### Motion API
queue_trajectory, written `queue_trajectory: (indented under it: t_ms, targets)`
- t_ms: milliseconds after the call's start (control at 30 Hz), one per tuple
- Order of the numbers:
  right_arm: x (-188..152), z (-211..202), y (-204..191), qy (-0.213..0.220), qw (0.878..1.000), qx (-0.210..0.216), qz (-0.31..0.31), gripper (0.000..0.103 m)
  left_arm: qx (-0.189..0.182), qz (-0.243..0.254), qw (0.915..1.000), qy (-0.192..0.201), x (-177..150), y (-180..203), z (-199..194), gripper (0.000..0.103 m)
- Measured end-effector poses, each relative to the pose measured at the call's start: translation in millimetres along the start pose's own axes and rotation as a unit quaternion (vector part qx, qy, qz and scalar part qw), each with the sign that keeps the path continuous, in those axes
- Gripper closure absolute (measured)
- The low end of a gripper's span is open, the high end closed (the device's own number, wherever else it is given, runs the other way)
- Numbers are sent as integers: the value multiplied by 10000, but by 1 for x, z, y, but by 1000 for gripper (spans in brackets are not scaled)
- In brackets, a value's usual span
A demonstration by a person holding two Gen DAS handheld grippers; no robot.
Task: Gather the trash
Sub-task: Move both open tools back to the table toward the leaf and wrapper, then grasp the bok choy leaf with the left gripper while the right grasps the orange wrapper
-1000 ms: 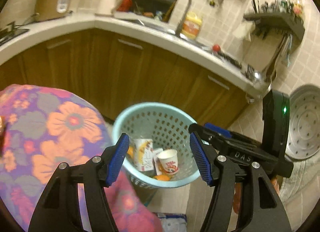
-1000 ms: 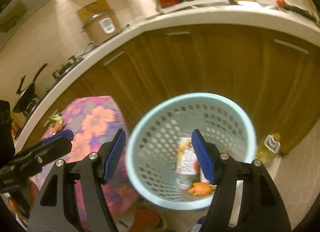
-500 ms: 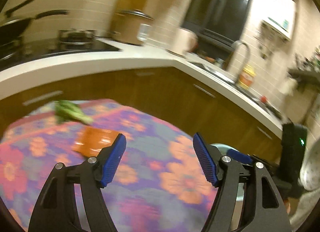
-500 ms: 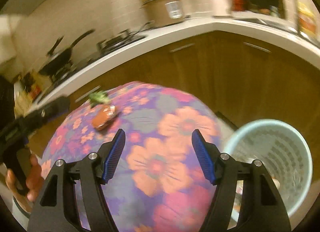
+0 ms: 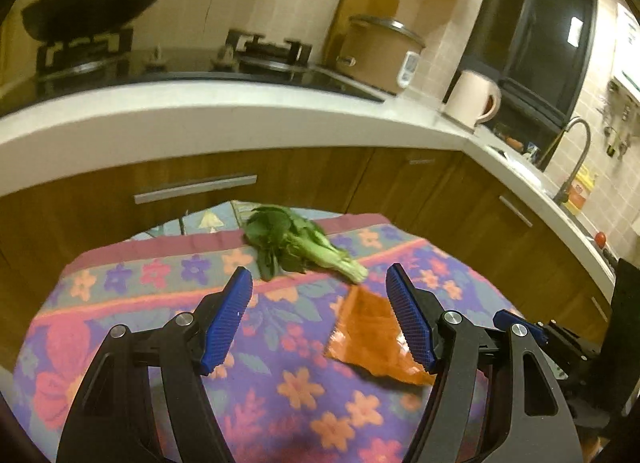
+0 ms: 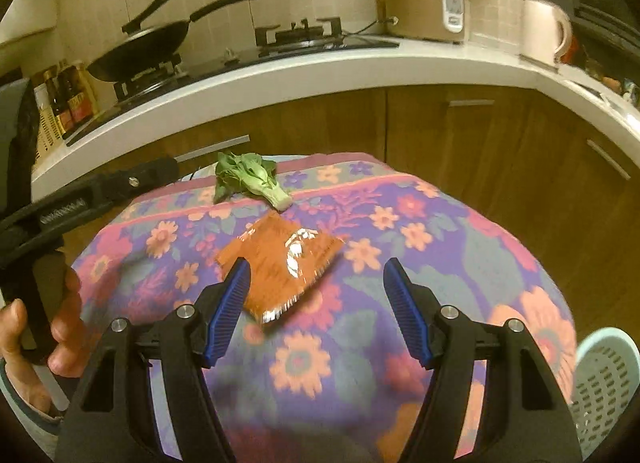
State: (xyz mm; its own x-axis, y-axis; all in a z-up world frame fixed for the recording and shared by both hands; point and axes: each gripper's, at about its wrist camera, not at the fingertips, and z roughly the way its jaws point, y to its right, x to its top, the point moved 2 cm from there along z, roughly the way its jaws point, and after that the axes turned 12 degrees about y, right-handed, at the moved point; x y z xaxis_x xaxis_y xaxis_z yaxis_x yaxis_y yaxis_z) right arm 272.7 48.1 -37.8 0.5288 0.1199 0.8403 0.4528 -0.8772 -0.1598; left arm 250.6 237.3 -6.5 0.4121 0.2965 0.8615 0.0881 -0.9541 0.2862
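Left wrist view: left gripper (image 5: 319, 317) jaws apart, empty. Orange snack wrapper (image 5: 370, 337) lay on floral tablecloth (image 5: 280, 387) at 3 o'clock, against the right finger; bok choy (image 5: 298, 243) at 12.

Right wrist view: right gripper (image 6: 316, 309) apart, empty. Wrapper (image 6: 280, 259) at 11 o'clock, bok choy (image 6: 250, 177) beyond. Mesh bin (image 6: 604, 387) at 4.

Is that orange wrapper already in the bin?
No. The orange wrapper lies flat on the flowered cloth, outside the basket.
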Motion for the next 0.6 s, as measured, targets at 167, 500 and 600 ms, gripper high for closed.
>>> queue_trajectory:
  t_ms: [167,500,600]
  targets:
    - [4,28,3,-113,9999,1,-75,38,61,-88,9996,-259,2,-6,43,35]
    - [2,46,-11,-239,9990,130,-350,38,259,-439,9958,-764,-7,-16,98,37]
    - [1,52,-14,-358,9984,25,-443,38,366,-322,9954,-821,-9,-14,102,42]
